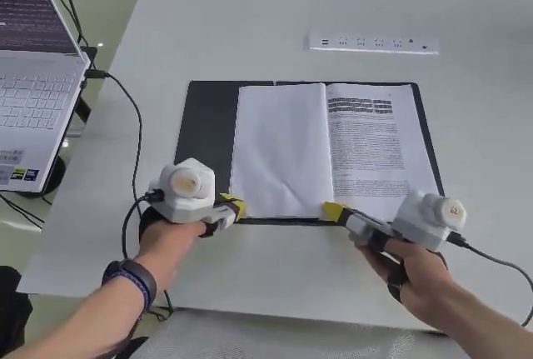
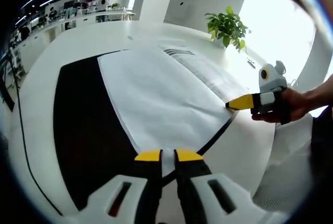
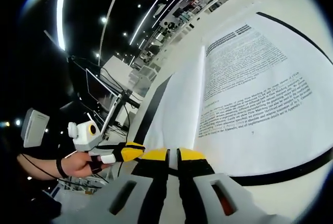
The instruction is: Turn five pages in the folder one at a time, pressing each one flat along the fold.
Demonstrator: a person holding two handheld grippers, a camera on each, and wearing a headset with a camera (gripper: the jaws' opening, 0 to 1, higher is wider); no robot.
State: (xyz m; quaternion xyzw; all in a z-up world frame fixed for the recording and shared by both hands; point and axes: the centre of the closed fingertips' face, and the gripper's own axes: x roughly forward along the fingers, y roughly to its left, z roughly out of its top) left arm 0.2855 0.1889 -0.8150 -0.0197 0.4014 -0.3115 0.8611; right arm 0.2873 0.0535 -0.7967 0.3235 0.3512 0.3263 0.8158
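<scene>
Folder (image 1: 208,138) lies open on the white worktop (image 1: 250,9), blank page (image 1: 279,147) left, printed page (image 1: 375,147) right. Left tongs (image 1: 233,207) sit at the blank page's near edge, right tongs (image 1: 331,211) at the fold's near end, both narrowed, tips almost together.

The folder (image 1: 208,126) lies on the table (image 1: 250,9) just ahead of both pairs of jaws, the left gripper (image 1: 236,207) and right gripper (image 1: 331,210) at its near edge. The power strip (image 1: 372,42) lies beyond it.
</scene>
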